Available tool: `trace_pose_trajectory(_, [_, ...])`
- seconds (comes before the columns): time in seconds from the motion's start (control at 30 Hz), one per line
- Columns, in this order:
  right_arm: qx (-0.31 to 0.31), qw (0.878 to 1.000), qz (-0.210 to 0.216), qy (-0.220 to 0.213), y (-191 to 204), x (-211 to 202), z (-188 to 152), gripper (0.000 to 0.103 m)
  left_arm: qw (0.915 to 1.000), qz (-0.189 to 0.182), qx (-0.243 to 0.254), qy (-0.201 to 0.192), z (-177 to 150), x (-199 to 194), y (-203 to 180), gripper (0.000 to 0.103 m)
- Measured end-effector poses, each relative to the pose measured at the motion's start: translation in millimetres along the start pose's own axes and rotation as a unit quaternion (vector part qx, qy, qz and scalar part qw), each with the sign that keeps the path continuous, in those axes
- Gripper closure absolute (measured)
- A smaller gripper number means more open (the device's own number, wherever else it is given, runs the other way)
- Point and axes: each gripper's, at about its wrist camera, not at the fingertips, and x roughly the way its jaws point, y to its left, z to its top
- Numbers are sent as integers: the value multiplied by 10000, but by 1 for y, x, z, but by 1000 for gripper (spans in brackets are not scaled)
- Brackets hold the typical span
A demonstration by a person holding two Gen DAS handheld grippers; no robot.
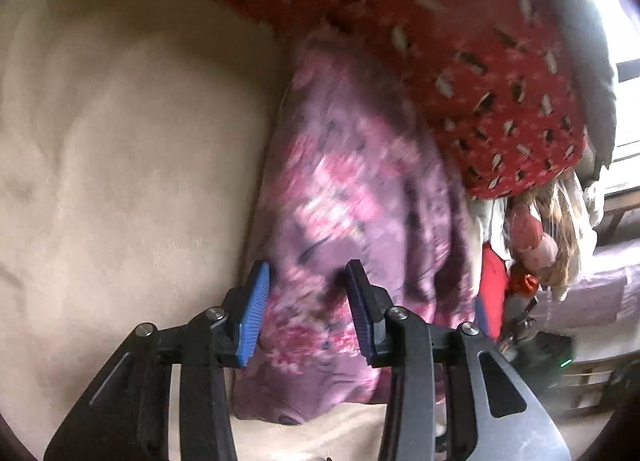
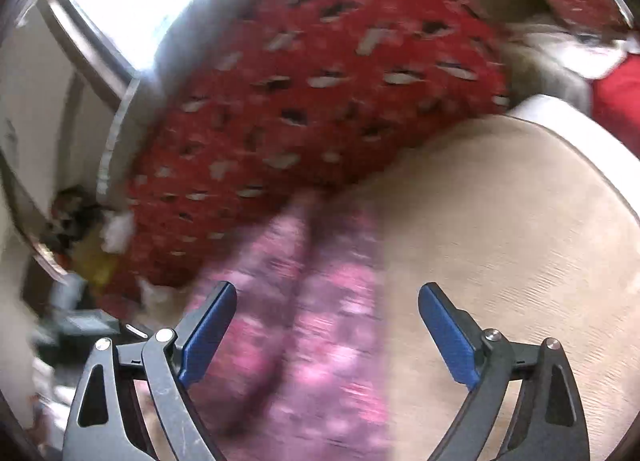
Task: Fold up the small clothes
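A small purple garment with a pink floral print (image 1: 360, 181) lies folded in a long strip on a beige cushioned surface (image 1: 120, 141). My left gripper (image 1: 308, 267) hovers over its near end. The blue pads stand apart and no cloth is pinched between them. In the blurred right wrist view the same garment (image 2: 320, 341) runs away from me under my right gripper (image 2: 328, 289), which is wide open and holds nothing. The garment's far end reaches under a red patterned cushion (image 2: 300, 101).
The red cushion (image 1: 440, 41) with white and dark marks lies along the garment's far side. Past the beige surface's edge (image 2: 580, 149) are a bag of soft items (image 1: 540, 229), a black device with a green light (image 1: 552, 357) and a bright window (image 1: 624, 21).
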Motion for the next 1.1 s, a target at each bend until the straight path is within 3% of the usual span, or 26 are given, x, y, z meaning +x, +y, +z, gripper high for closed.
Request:
trace_pose_trajectory(0.1, [-549,9974,-121,461,40,32,5,9,9999,42,115,-56,-9,9,0,64])
trace_pose_trajectory(0.2, [-1236,9828,-706,1175,67,74,-10,14,9998,-10,194,-67,-10,6,0,64])
trace_pose_trajectory(0.27, [-1700,9684,-762,1660,76,95,-22,90,9997,-89,237,-17,-10,-2,1,64])
trace_pose_trajectory(0.3, [-1816,9670,-730,1632,77,94,-24,90,9995,-143,272,-30,-12,-6,2,64])
trace_pose_trajectory(0.37, [-1685,9765,-378,1287,71,73,-20,91,9988,-201,422,-123,-16,-18,3,62])
trace_pose_trajectory(0.47, [-710,9937,21,872,29,44,-15,91,9977,-85,605,-280,-20,-21,2,42])
trace_pose_trajectory(0.57, [233,9910,-49,1320,-23,57,-35,90,9979,198,616,20,-25,4,4,42])
trace_pose_trajectory(0.63, [761,9903,268,1129,-37,43,-35,84,9967,357,709,158,-31,15,4,42])
trace_pose_trajectory(0.67, [781,9914,193,1035,-37,36,-31,75,9958,387,818,102,-35,13,4,42])
trace_pose_trajectory(0.73, [636,9959,-108,633,-33,16,-18,74,9951,371,915,10,-36,5,1,42])
trace_pose_trajectory(0.83, [543,9981,138,246,-25,4,4,71,9953,281,925,-105,-29,-2,-4,42])
trace_pose_trajectory(0.93, [75,9993,53,372,-6,23,18,60,9956,262,886,-143,-18,-3,-11,42])
trace_pose_trajectory(1.1, [-408,9937,-371,971,4,79,15,62,9963,305,778,-201,3,2,-19,42])
